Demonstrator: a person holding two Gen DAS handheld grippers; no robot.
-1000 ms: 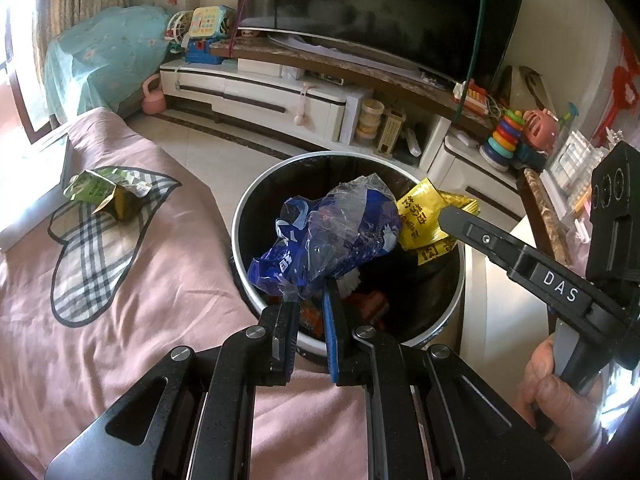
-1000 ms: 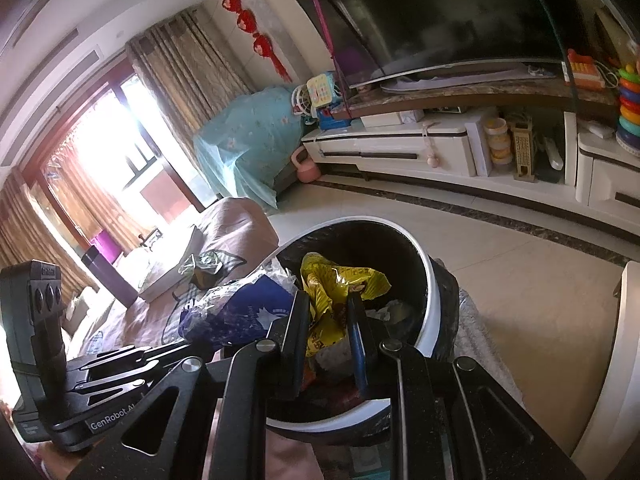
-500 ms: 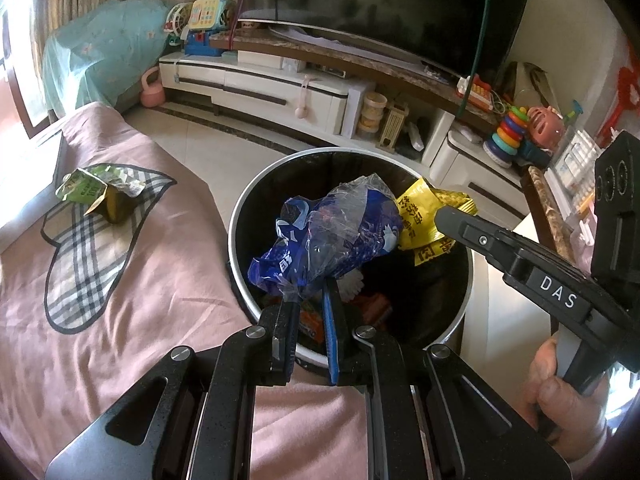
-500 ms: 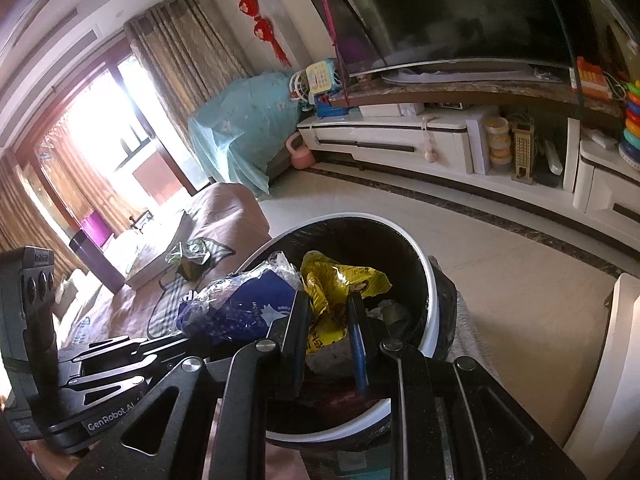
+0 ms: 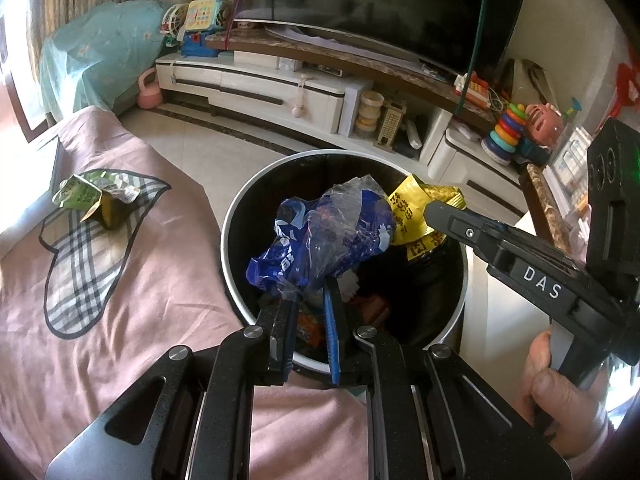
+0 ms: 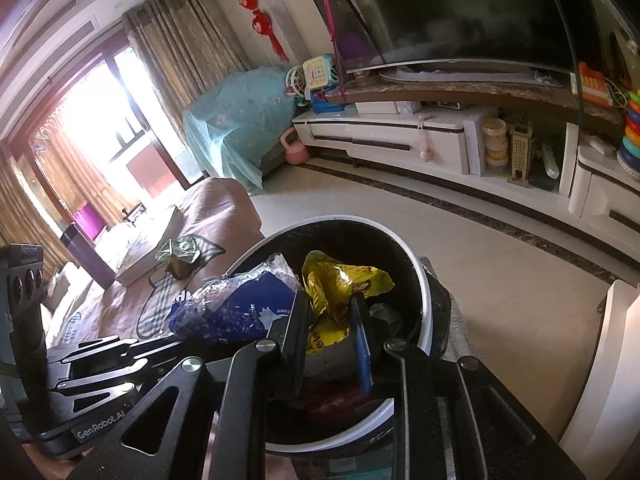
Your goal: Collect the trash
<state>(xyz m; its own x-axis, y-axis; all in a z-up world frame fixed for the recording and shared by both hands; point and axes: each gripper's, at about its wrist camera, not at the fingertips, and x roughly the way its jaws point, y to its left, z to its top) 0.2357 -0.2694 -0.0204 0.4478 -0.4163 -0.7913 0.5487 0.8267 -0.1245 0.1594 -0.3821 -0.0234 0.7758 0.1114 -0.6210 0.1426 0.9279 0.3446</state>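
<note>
Sunlit living room, bin (image 5: 236, 216) directly below both tools. My left hand-held gripper (image 5: 310, 322) pinches one blue bag (image 5: 320, 236); my right hand-held gripper (image 6: 330, 330) is nearly closed on one yellow wrapper (image 6: 340, 280). I judge either could snag on a pad or drift outside the rim. One green carton (image 5: 86, 198) waits on the pink bedspread (image 5: 120, 320), far left of the left gripper.

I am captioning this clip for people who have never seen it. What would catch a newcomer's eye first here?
Most striking are two crumpled wrappers held over the open round trash bin: the left hand-held gripper pinches a blue plastic bag, and the right hand-held gripper grips a yellow snack wrapper. Next comes a crushed green carton lying on the pink cover to the bin's left.
</note>
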